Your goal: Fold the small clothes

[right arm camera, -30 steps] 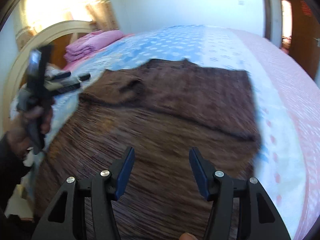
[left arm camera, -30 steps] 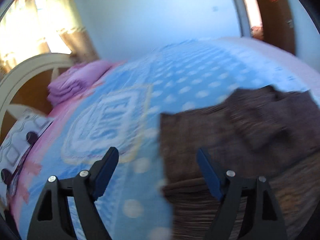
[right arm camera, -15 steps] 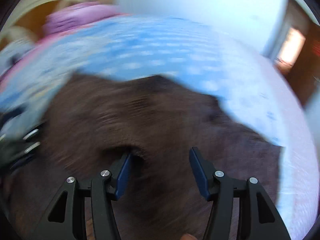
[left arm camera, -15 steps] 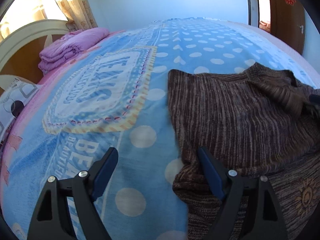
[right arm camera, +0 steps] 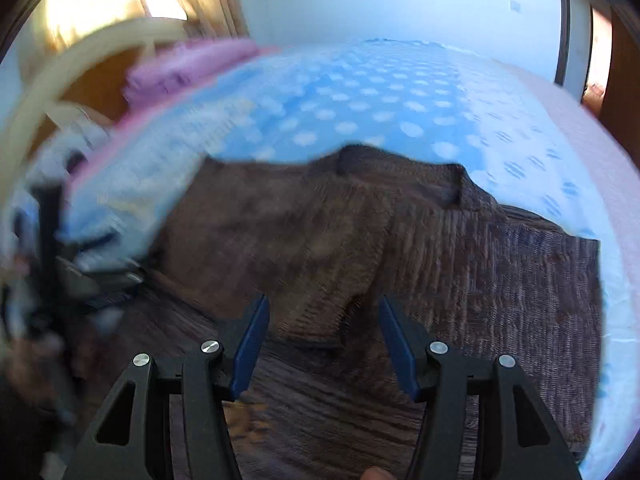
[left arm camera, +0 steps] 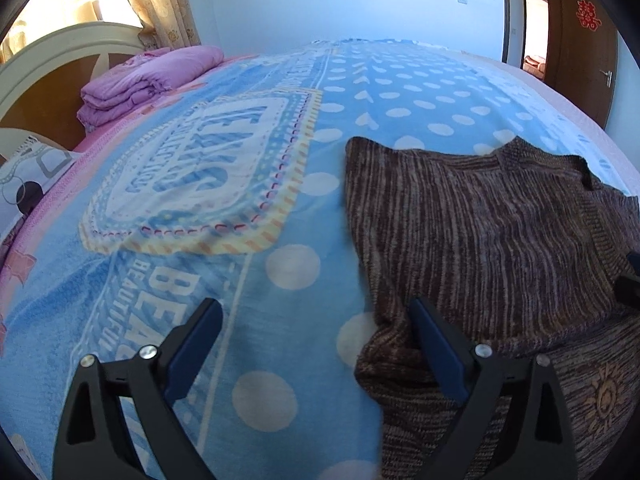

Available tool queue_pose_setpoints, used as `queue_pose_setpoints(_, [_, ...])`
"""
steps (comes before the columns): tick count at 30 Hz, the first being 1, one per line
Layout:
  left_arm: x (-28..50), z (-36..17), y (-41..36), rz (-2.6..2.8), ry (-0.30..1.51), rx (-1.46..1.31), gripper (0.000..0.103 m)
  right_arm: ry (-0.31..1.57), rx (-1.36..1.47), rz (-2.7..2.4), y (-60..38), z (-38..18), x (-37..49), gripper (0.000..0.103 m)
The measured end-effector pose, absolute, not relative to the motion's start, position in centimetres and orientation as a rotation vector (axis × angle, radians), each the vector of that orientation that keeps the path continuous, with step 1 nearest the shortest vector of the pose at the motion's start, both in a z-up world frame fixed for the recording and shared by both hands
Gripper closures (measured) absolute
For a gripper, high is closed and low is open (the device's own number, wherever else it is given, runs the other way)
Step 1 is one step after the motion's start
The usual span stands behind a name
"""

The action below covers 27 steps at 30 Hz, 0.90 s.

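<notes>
**Left claw spread at the sweater's near-left edge; right claw over its middle**

Left claw [left arm camera: 316,348]: jaws wide apart, and they have just been opening further. Only bedspread shows between the tips. The right-hand finger [left arm camera: 436,352] rests against or just over the bunched left edge of the brown knitted sweater [left arm camera: 500,232]; contact cannot be confirmed. Nothing is clamped.

Right claw [right arm camera: 320,344]: jaws partly apart, hovering above the sweater [right arm camera: 400,248], nothing pinched. View is motion-blurred, so the fabric fold between the tips is hard to read.

Sweater position: lies flat on the blue dotted blanket [left arm camera: 240,280] of the bed, partly doubled over, upper layer on top of a lower panel with an orange sun motif [left arm camera: 606,396]. Folded pink quilt [left arm camera: 148,80] sits by the headboard, well apart.

Key relation: from the left claw, the sweater lies to the right and forward; its left edge runs away from the camera, roughly along the pointing direction. Left claw is the nearer one to that edge. Judgement: a small shift rightward would bring the edge between the jaws for the next fold; risk is catching only one layer.
</notes>
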<state>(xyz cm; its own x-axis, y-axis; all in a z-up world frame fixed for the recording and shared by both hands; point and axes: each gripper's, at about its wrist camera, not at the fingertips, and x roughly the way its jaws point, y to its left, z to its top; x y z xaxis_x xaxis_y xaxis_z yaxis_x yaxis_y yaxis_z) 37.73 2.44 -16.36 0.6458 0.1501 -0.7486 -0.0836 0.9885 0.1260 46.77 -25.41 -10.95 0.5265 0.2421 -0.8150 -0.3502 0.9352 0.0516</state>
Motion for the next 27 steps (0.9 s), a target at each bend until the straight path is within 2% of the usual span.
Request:
queue_pose_setpoints(4, [37.3,-16.2,1.8,0.144,0.841,0.122,0.006,0.958,-0.072,0.239,-27.8,-12.0,47.2,0.045])
queue_pose_setpoints(14, [36.0,-15.7,0.9,0.099,0.841,0.16,0.005,0.923,-0.005,0.294,-31.3,-8.5,41.9,0.044])
queue_pose_setpoints(27, [32.9,-15.6,0.4,0.055,0.87,0.161,0.005,0.96,-0.001,0.237,-34.5,-10.3,37.3,0.044])
